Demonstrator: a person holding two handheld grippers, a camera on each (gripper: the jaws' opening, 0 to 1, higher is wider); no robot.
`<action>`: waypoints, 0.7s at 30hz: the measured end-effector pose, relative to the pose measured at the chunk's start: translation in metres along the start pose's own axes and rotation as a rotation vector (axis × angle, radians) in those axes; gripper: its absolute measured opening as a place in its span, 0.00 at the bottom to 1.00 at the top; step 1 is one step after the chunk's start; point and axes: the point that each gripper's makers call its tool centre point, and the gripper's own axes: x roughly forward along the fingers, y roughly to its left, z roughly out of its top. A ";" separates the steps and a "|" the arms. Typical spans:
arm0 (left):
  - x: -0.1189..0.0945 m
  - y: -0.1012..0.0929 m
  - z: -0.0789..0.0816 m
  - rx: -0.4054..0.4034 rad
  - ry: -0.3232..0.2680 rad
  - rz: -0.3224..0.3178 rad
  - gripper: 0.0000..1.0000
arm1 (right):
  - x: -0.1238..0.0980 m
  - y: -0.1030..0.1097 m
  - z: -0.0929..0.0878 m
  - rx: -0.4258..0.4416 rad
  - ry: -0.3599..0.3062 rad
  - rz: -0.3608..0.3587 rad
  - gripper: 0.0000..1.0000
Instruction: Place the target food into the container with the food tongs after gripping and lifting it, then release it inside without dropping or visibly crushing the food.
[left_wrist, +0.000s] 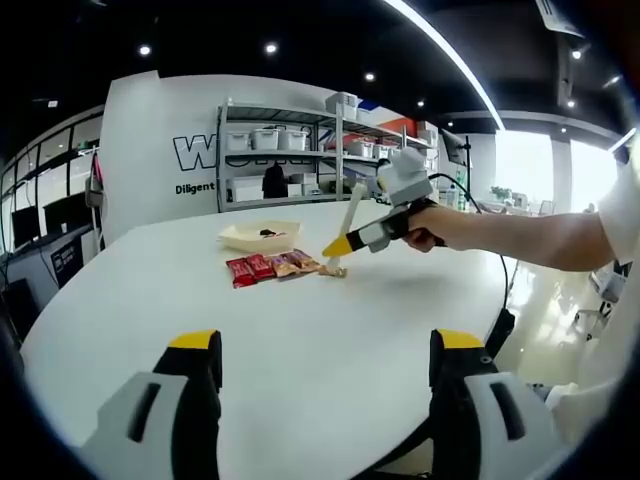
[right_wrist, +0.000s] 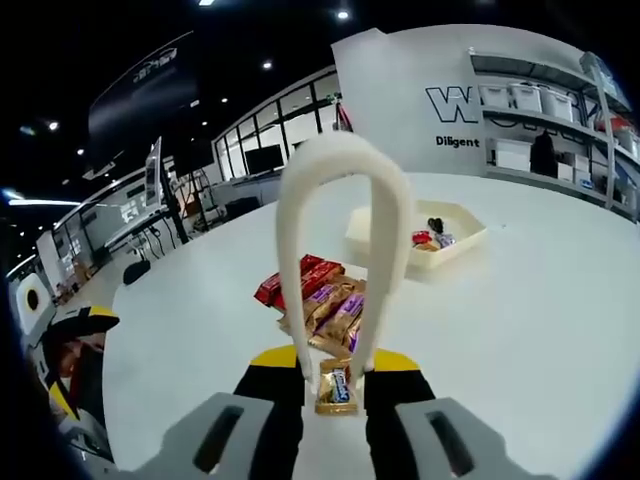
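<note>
Tongs (right_wrist: 338, 385) in the right gripper (right_wrist: 335, 400) pinch a small wrapped snack (right_wrist: 336, 388) on the surface (right_wrist: 520, 330), nearest of the row; container (right_wrist: 415, 235) lies far-right beyond. Left gripper (left_wrist: 325, 395) waits, jaws apart.

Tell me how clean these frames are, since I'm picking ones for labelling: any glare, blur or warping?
Left gripper view: bright windows at the right blow out to white, ceiling light strips bend with the fisheye, and the snacks are small but sharp. Right gripper view: the tongs loom close, slightly soft and overexposed; the table is evenly lit with faint shadows; the tray stays readable.
</note>
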 end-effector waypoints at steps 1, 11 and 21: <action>0.000 0.000 0.000 -0.001 -0.001 0.000 0.84 | 0.000 0.000 0.000 0.001 -0.001 0.000 0.16; -0.004 0.001 0.001 0.000 -0.005 0.008 0.84 | 0.002 0.002 -0.004 -0.030 0.004 -0.015 0.16; -0.004 0.001 -0.001 -0.003 -0.003 0.006 0.84 | -0.001 0.001 -0.007 -0.084 0.022 -0.052 0.13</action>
